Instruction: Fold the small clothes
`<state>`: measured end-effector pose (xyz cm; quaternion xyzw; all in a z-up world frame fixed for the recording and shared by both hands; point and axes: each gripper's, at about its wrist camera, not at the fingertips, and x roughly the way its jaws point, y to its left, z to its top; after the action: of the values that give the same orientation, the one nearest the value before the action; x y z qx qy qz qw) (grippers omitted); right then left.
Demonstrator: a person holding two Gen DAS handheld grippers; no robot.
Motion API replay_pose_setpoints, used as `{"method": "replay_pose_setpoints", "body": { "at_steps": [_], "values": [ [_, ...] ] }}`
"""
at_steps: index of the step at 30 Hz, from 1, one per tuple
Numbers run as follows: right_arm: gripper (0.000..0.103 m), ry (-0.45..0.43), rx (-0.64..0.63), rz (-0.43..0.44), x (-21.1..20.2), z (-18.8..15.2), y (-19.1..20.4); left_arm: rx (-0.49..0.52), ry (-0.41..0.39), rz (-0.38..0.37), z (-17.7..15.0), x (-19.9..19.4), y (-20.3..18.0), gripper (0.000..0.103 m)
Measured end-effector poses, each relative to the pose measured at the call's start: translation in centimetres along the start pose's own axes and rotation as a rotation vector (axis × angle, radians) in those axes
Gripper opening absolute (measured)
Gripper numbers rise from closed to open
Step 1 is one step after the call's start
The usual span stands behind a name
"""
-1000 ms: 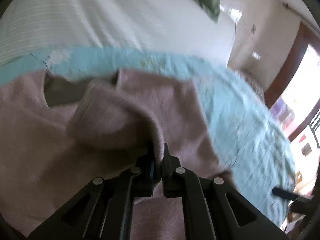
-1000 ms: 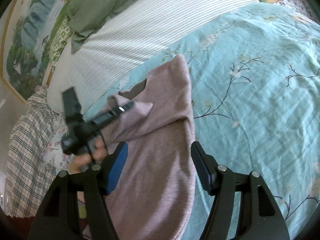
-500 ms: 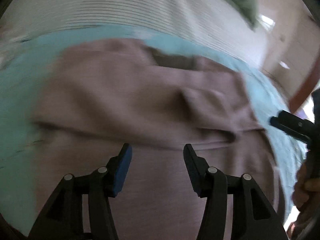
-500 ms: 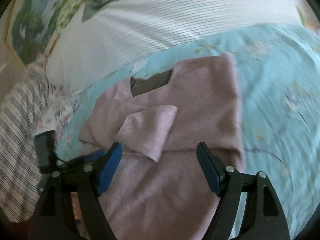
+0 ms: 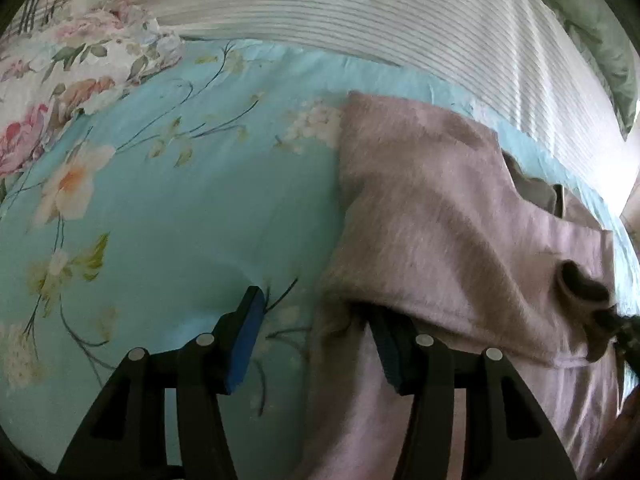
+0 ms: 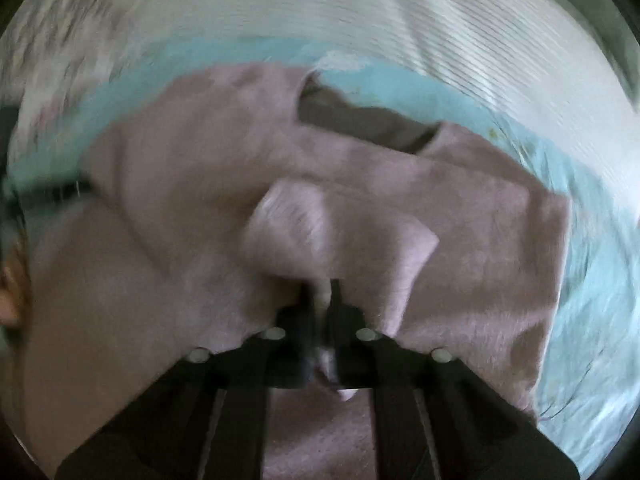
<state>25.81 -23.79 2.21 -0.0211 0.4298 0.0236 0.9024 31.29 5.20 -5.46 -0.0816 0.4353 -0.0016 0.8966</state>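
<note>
Left gripper [image 5: 316, 330]: you are holding its jaws spread wide at the bottom of the left wrist view. The blue-padded left finger [image 5: 246, 340] is hovering over bare bedspread, while the right finger [image 5: 390, 350] is sitting partly tucked under the sweater's folded edge.

Right gripper [image 6: 318, 300]: you are keeping its jaws pressed together at lower centre of the right wrist view, pinching a bunched fold of the sweater; a nub of cloth is poking out below the fingers.

Sweater [image 5: 448, 232]: the mauve knit garment is lying on the bed, filling the right half of the left wrist view and most of the right wrist view. A folded-over flap is lying across its middle, its dark neck opening [image 6: 360, 118] pointing toward the top of the frame, close to the pillow.

Sleeve cuff [image 5: 576, 280]: a rolled dark opening is showing at the right edge of the left wrist view, beside a blurred dark shape that cannot be identified.

Bedspread [image 5: 168, 208]: turquoise cloth printed with pale blossoms and thin branches is spreading across the left and centre of the left wrist view.

Pillow [image 5: 360, 8]: a white ribbed pillow is running along the top of both views.

Floral fabric [image 5: 60, 64]: pink roses are crowding the upper left corner of the left wrist view.

Sharpness: the right wrist view is smearing with motion blur.
</note>
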Motion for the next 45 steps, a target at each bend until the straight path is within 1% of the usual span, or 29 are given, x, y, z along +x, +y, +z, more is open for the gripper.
{"method": "replay_pose_setpoints", "body": {
  "at_steps": [2, 4, 6, 7, 8, 9, 12, 15, 17, 18, 19, 22, 23, 24, 26, 28, 29, 30, 31, 32, 33, 35, 36, 38, 39, 40, 42, 43, 45],
  "values": [
    [0.006, -0.090, 0.102, -0.008, -2.6, 0.6, -2.3, 0.001, -0.019, 0.009, 0.0, 0.3, -0.3, 0.054],
    [0.006, -0.174, 0.242, -0.022, -5.4, 0.6, -5.9, 0.000, -0.026, 0.019, -0.2, 0.6, -0.6, 0.055],
    [0.006, -0.214, 0.360, -0.057, -6.7, -0.1, -9.5, 0.005, -0.034, 0.025, -0.3, 0.3, -0.7, 0.055],
    [0.006, -0.211, 0.386, -0.074, -6.7, -0.6, -10.6, 0.004, -0.036, 0.024, -0.2, 0.5, -0.8, 0.055],
    [0.006, -0.188, 0.412, -0.081, -6.1, -0.9, -11.6, -0.001, -0.037, 0.018, -0.3, 0.5, -0.7, 0.055],
    [0.006, -0.152, 0.445, -0.075, -5.3, -1.6, -12.7, -0.007, -0.036, 0.012, -0.3, 0.5, -0.6, 0.055],
    [0.006, -0.086, 0.482, -0.038, -3.4, -2.8, -13.5, -0.035, -0.037, -0.006, -0.4, 0.5, -0.1, 0.055],
    [0.006, -0.084, 0.486, 0.011, -3.3, -3.3, -13.0, -0.107, -0.044, -0.044, -0.3, 0.4, 1.2, 0.054],
    [0.009, -0.088, 0.492, 0.046, -3.2, -2.9, -12.9, -0.158, -0.046, -0.072, -0.3, 0.4, 2.1, 0.053],
    [0.011, -0.072, 0.501, 0.072, -3.0, -2.7, -13.0, -0.180, -0.046, -0.088, -0.3, 0.5, 2.5, 0.052],
    [0.014, -0.064, 0.503, 0.069, -2.8, -2.9, -13.0, -0.202, -0.046, -0.112, -0.2, 0.5, 3.0, 0.051],
    [0.023, -0.049, 0.522, 0.015, -2.7, -3.5, -13.1, -0.231, -0.049, -0.143, -0.2, 0.4, 3.6, 0.051],
    [0.029, -0.052, 0.553, -0.002, -2.9, -3.6, -13.7, -0.233, -0.049, -0.147, -0.2, 0.5, 3.6, 0.051],
    [0.036, -0.069, 0.585, -0.029, -3.6, -4.0, -14.2, -0.233, -0.049, -0.147, -0.2, 0.5, 3.6, 0.051],
    [0.040, -0.136, 0.619, -0.105, -5.6, -4.8, -14.8, -0.230, -0.049, -0.144, -0.2, 0.5, 3.4, 0.051],
    [0.040, -0.193, 0.609, -0.144, -7.1, -4.8, -14.6, -0.229, -0.049, -0.142, -0.1, 0.5, 3.4, 0.051],
    [0.040, -0.208, 0.590, -0.124, -7.1, -4.3, -14.4, -0.228, -0.048, -0.141, -0.1, 0.5, 3.4, 0.051],
    [0.042, -0.205, 0.560, -0.088, -7.0, -3.9, -14.0, -0.229, -0.045, -0.141, -0.1, 0.5, 3.3, 0.051],
    [0.044, -0.184, 0.533, -0.036, -6.3, -3.4, -13.7, -0.230, -0.044, -0.143, 0.0, 0.5, 3.5, 0.051],
    [0.048, -0.154, 0.522, 0.012, -5.5, -3.2, -13.6, -0.229, -0.042, -0.146, 0.0, 0.4, 3.5, 0.051],
    [0.050, -0.086, 0.525, 0.020, -4.1, -3.2, -13.8, -0.225, -0.035, -0.151, 0.0, 0.2, 3.5, 0.051],
    [0.050, -0.010, 0.553, -0.048, -3.1, -4.0, -14.3, -0.217, -0.017, -0.173, -0.3, -0.6, 3.8, 0.051],
    [0.050, -0.011, 0.575, -0.045, -3.4, -4.6, -14.7, -0.213, -0.011, -0.185, -0.6, -1.3, 4.0, 0.051],
    [0.050, -0.048, 0.598, 0.003, -5.2, -5.7, -14.8, -0.193, -0.010, -0.204, -1.4, -2.9, 4.5, 0.056],
    [0.051, -0.060, 0.583, 0.029, -6.6, -6.3, -14.4, -0.176, -0.011, -0.214, -1.9, -3.7, 4.7, 0.060],
    [0.052, -0.062, 0.567, 0.048, -7.1, -6.3, -13.8, -0.149, -0.012, -0.220, -2.8, -5.0, 4.9, 0.063],
    [0.059, -0.053, 0.520, 0.074, -8.8, -6.9, -12.5, -0.107, -0.009, -0.218, -4.2, -6.5, 5.1, 0.064],
    [0.059, -0.041, 0.486, 0.074, -9.6, -7.4, -11.4, -0.079, -0.003, -0.212, -5.3, -7.6, 5.3, 0.065],
    [0.060, -0.014, 0.403, 0.029, -11.1, -8.5, -9.2, -0.052, 0.012, -0.204, -7.3, -9.2, 5.9, 0.068]
  ]
}}
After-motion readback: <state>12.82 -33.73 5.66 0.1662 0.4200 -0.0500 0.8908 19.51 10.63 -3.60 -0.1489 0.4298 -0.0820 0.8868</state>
